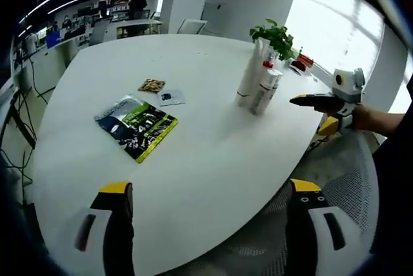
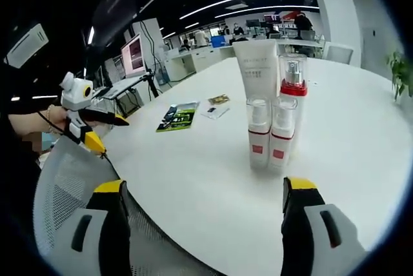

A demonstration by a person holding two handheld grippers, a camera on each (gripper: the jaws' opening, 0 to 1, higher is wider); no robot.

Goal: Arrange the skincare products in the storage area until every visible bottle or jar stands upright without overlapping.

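White tabletop [image 2: 361, 140] in an open office carries everything, with a mesh chair back [image 2: 71, 179] just under its near edge. Nearest, the right gripper [image 2: 203, 221] holds its jaws wide and empty, aimed at the skincare group as if sizing it up. Just beyond stand two small pump bottles [image 2: 266, 133] touching side by side, a red-collared pump bottle [image 2: 292, 92] behind them and a tall white tube [image 2: 255, 69] at the back, all upright and tight together, so the arranging looks close to done. Farther left lie a green packet [image 2: 178, 117] and small sachets [image 2: 216, 107]. The left gripper [image 1: 213, 215] also spreads wide, holding nothing
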